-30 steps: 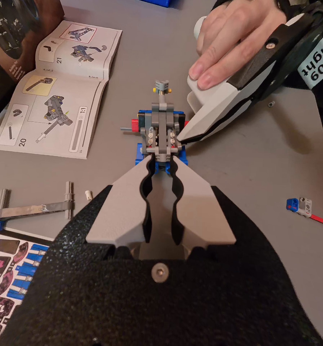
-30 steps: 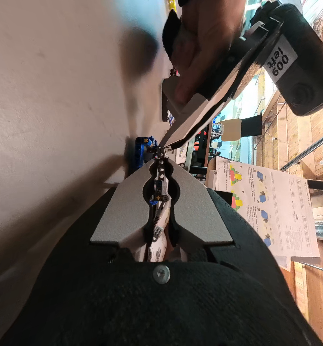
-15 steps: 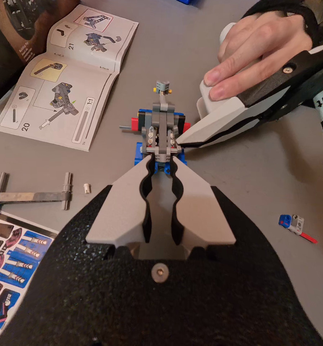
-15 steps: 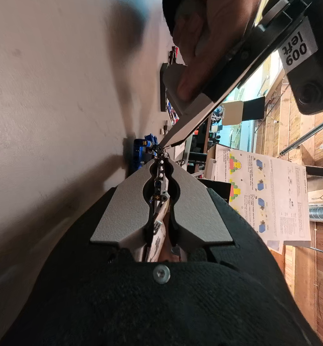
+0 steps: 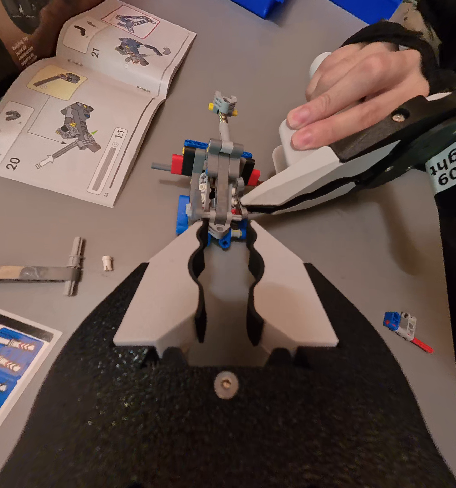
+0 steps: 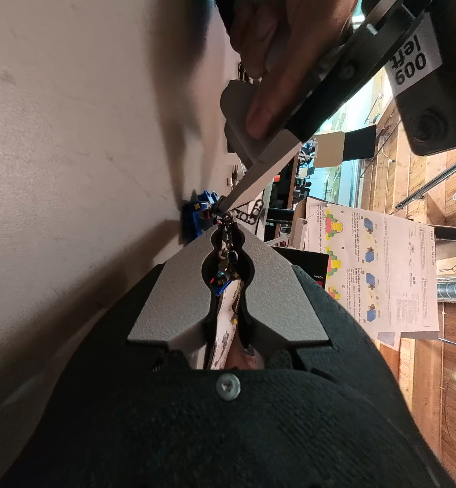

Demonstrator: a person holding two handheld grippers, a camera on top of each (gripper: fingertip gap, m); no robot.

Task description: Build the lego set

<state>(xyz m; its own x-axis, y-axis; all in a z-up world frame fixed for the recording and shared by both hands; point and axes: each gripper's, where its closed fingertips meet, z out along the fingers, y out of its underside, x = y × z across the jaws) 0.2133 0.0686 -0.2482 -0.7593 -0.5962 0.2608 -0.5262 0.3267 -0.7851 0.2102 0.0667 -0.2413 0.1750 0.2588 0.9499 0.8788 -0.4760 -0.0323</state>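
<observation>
Several loose pieces are lying on the grey worktop (image 5: 287,66): from the left we are seeing a sticker sheet (image 5: 7,359), a grey axle piece (image 5: 72,265), a small white pin (image 5: 107,263) and an open instruction booklet (image 5: 84,100). At centre our left gripper (image 5: 225,227) is gripping the blue end of the brick model (image 5: 216,182). Our right gripper (image 5: 244,204) is pinching a thin dark beam on its side. Farther right a small blue-and-white piece (image 5: 403,326) is lying well apart. Wooden walls (image 6: 448,184) are showing beyond.
</observation>
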